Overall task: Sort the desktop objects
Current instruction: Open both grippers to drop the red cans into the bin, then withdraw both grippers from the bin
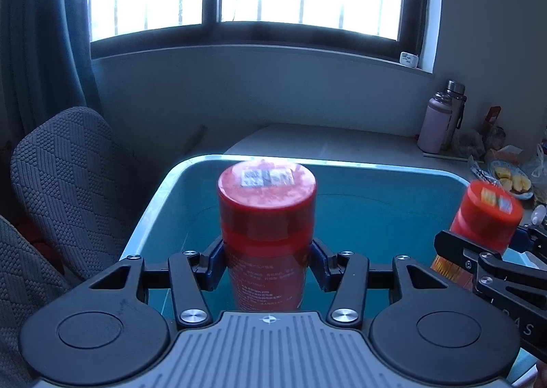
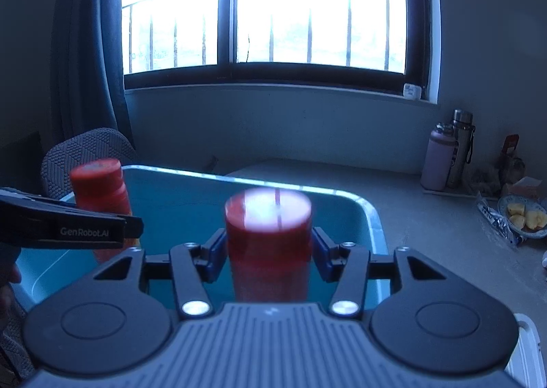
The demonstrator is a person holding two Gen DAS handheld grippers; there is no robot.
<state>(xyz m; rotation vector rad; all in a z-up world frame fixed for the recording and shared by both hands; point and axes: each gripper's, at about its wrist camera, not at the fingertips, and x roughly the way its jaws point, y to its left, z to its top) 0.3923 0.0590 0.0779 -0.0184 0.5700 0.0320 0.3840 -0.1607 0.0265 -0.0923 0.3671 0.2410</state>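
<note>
Left wrist view: the left hand-held gripper point(image 1: 268, 259) is closed on the sides of a red canister point(image 1: 266, 234), held upright over a teal bin point(image 1: 164, 196) that sits on a pale desk point(image 1: 324, 142). At the right edge, the right hand-held gripper point(image 1: 478, 251) clamps a second red canister point(image 1: 485, 220), tilted and blurred, also above the bin.

Right wrist view: the right hand-held gripper closes on its canister, which is upright above the bin's interior. At left, the other canister shows over the bin behind the left hand-held gripper.

Risks: the two canisters hang near each other, so they could knock together. A smooth round canister may slip through the pads, or drop and topple if released from this height.
</note>
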